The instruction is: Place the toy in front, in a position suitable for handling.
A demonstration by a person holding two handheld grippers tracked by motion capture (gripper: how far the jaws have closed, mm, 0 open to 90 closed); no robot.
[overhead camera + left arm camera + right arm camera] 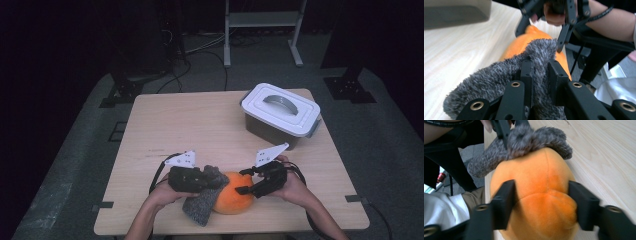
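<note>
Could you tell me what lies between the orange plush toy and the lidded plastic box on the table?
Bare wooden table. In the high view nothing sits between the orange plush toy and the lidded box.

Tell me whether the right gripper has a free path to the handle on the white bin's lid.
Probably not yet: the right gripper has its jaws around the orange plush, so it must let go first. Bare table lies between it and the lid handle, nothing blocking.

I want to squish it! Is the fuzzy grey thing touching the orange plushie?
Touching: the right gripper view shows the grey fuzzy cloth draped directly on the orange plush toy.
</note>
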